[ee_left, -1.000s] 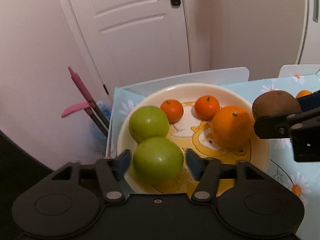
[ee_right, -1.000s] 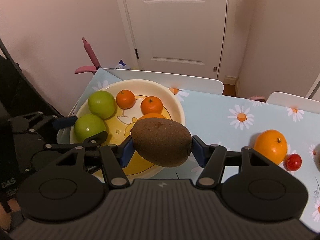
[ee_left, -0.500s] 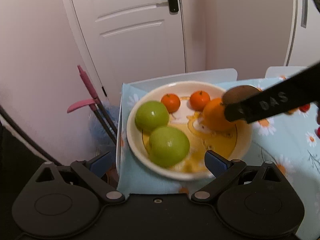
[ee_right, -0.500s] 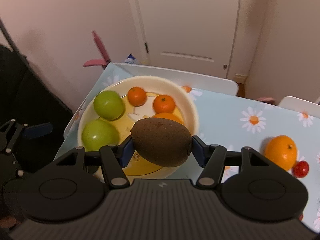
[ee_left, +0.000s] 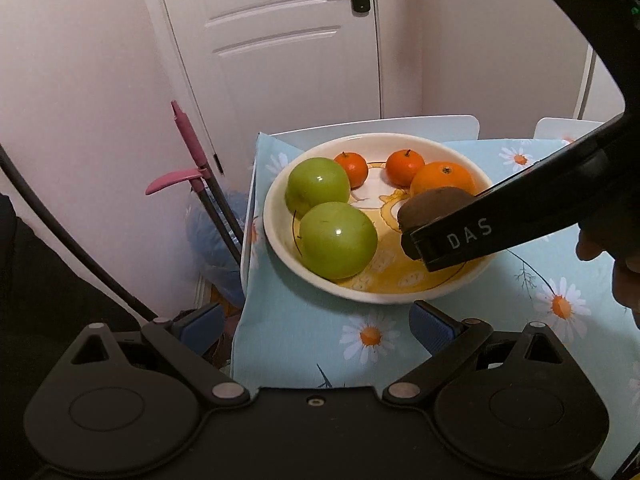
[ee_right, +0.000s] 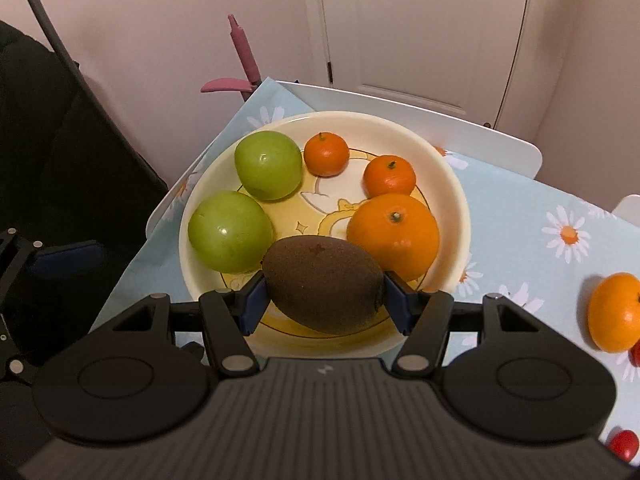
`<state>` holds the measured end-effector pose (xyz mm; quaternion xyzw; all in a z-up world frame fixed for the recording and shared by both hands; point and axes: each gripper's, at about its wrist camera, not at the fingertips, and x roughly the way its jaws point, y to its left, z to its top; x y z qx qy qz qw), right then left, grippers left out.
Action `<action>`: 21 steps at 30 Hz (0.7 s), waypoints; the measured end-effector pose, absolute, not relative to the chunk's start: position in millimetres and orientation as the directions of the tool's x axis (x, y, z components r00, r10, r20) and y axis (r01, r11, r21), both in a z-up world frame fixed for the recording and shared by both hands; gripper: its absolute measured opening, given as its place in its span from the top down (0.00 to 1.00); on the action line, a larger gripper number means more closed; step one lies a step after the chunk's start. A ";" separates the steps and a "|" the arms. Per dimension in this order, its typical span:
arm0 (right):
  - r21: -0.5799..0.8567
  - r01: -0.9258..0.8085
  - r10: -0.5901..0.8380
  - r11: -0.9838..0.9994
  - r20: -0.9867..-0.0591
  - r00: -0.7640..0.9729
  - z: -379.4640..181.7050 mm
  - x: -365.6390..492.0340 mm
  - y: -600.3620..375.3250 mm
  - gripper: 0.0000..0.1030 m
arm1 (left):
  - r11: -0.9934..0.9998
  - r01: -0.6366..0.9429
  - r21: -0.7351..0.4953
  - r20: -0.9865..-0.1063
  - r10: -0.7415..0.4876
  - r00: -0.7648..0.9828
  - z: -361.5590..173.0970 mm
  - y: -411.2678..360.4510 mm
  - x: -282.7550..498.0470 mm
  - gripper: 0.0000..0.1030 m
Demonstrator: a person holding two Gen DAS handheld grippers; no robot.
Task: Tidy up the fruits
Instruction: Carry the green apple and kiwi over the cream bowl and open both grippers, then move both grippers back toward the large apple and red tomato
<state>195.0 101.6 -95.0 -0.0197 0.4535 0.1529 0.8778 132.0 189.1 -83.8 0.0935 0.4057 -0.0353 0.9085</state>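
A cream plate (ee_right: 448, 184) (ee_left: 276, 236) holds two green apples (ee_right: 230, 230) (ee_right: 268, 170), two small tangerines (ee_right: 326, 154) (ee_right: 390, 176) and a large orange (ee_right: 394, 234). My right gripper (ee_right: 322, 300) is shut on a brown kiwi (ee_right: 324, 284) (ee_left: 434, 202) and holds it over the plate's near side, between the near apple and the orange. My left gripper (ee_left: 316, 322) is open and empty, pulled back off the plate at the table's near left corner.
A loose orange (ee_right: 614, 312) and small red tomatoes (ee_right: 624, 442) lie on the daisy tablecloth (ee_right: 532, 216) right of the plate. A pink-handled tool (ee_left: 188, 140) leans by the wall at left. White chair backs (ee_left: 400, 126) and a door (ee_left: 280, 20) stand behind.
My left gripper let go of the near green apple, opened wide and drew back off the plate. My right gripper carried the kiwi forward and down over the plate.
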 end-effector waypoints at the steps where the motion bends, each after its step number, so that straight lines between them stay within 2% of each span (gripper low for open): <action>1: 0.104 -0.288 0.252 0.952 -0.801 0.542 -95.4 194.9 102.0 0.25 | 0.980 0.139 0.141 -0.744 0.012 0.668 -84.0 189.6 131.8 0.02; 3: 0.103 -0.289 0.253 0.952 -0.799 0.546 -95.2 193.7 101.9 0.23 | 0.980 0.138 0.146 -0.741 0.016 0.671 -83.3 189.8 130.5 0.02; 5: 0.102 -0.298 0.260 0.949 -0.788 0.558 -91.0 190.8 101.9 0.16 | 0.980 0.137 0.147 -0.738 0.017 0.675 -82.1 190.0 128.5 0.02; 7: 0.083 -0.293 0.246 0.952 -0.779 0.577 -85.4 186.7 101.8 0.02 | 0.981 0.137 0.140 -0.735 0.010 0.678 -80.1 190.1 127.3 0.02; 21: 0.041 -0.206 0.168 0.978 -0.737 0.654 -40.5 155.4 86.2 0.02 | 0.973 0.172 0.156 -0.684 -0.019 0.729 -53.0 182.5 113.7 0.02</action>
